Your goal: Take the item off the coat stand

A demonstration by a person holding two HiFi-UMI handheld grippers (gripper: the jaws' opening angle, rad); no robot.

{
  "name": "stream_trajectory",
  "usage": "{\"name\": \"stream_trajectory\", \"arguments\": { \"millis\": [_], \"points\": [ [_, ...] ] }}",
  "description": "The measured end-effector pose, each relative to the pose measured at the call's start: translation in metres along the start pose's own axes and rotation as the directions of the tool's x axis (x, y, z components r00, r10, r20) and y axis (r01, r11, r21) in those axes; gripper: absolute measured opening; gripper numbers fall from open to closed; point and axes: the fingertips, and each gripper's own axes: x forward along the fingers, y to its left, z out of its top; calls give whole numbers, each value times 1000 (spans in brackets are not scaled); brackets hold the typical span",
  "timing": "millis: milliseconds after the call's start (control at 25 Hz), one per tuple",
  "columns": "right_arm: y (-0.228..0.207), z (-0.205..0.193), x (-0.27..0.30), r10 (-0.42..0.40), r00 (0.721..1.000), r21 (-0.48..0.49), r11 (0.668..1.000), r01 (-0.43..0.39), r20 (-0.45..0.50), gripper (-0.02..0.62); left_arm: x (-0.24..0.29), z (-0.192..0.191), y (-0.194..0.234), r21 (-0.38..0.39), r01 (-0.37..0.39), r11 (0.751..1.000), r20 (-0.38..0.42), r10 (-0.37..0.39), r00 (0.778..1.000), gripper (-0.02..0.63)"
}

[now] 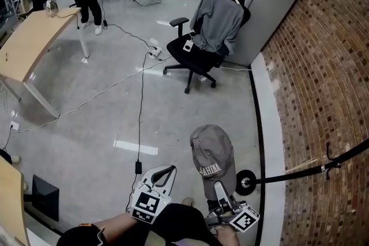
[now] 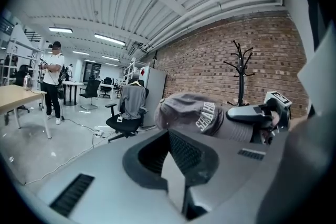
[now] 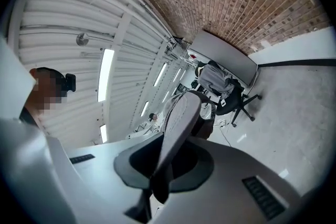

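Presently, at 6 o'clock the right gripper (image 1: 218, 186) pinches the brim of the grey cap (image 1: 212, 152), held off the coat stand (image 1: 300, 171) at 4 o'clock, while the left gripper (image 1: 170, 171) at 7 o'clock shows jaws pressed together on nothing, and an office chair (image 1: 193, 57) stands at 12 o'clock.
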Motion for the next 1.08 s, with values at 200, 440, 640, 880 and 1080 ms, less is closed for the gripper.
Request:
{"name": "stream_trajectory", "arguments": {
  "millis": [200, 440, 640, 880, 1080],
  "points": [
    [-5, 9, -12, -7, 1000, -27, 1000, 8, 8, 31, 5, 7, -24, 32, 16, 999, -1, -16, 1000, 41],
    [-12, 22, -28, 0, 1000, -41, 999, 1, 28, 31, 13, 11, -43, 61, 6, 998, -5, -6, 1000, 41],
    [-20, 35, -39, 0, 999, -51, 999, 2, 32, 31, 27, 12, -60, 80, 16, 997, -19, -15, 1000, 41],
    [-29, 52, -45, -6, 999, -70, 998, 9, 36, 31, 39, 18, -70, 90, 14, 996, -13, -13, 1000, 41],
    [-26, 66, -46, 10, 999, -87, 996, -6, 38, 31, 45, 25, -77, 93, 8, 996, -5, -8, 1000, 41]
  ]
}}
